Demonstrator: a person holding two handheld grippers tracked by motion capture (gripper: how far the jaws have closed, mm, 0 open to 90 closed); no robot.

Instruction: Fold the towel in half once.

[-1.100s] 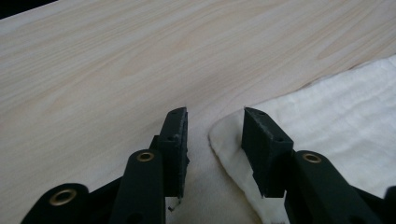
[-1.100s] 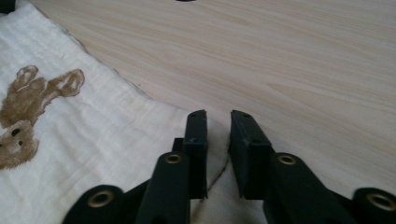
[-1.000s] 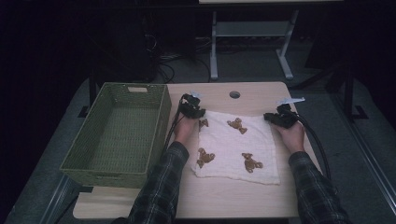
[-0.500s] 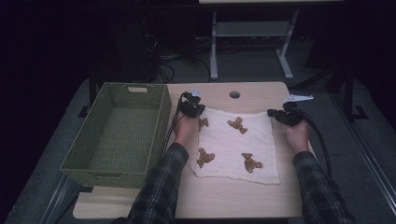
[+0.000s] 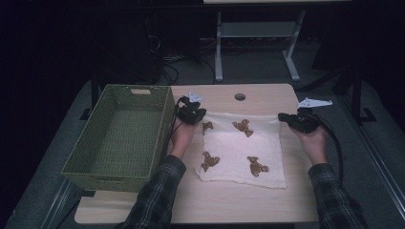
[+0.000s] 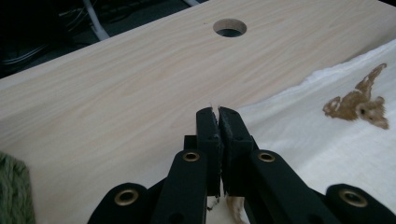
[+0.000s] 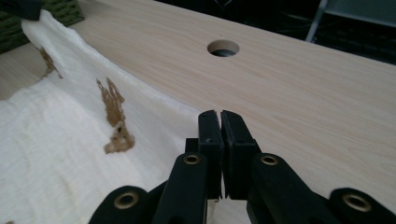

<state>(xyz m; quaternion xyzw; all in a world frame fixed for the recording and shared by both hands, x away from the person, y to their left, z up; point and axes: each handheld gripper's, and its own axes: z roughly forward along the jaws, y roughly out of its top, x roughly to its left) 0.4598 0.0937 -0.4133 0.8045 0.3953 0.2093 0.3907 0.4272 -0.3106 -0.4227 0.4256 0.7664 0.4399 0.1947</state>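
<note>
Pale wood grain runs across the surface, which has a round cable hole near its far edge and stands in a dark room. Beyond it we see a grey floor, a white metal frame and a tangle of cables. On the left end of the surface sits a green woven basket, its long side just beside our left forearm.

Between our hands lies a white cloth printed with brown bears, spread flat over the middle of the surface with its far edge drawn between the two tools. Our left tool rests at the cloth's far left corner, next to the basket's rim; in the left gripper view its jaws are pressed together with a sliver of white fabric caught between them. Our right tool sits at the far right corner, hand low on the surface and wrist straight behind it. In the right gripper view the jaws are likewise closed, and they seem to pinch the cloth's edge, though the fabric there is mostly hidden under them. Both plaid sleeves come in from the near edge, forearms roughly parallel.
</note>
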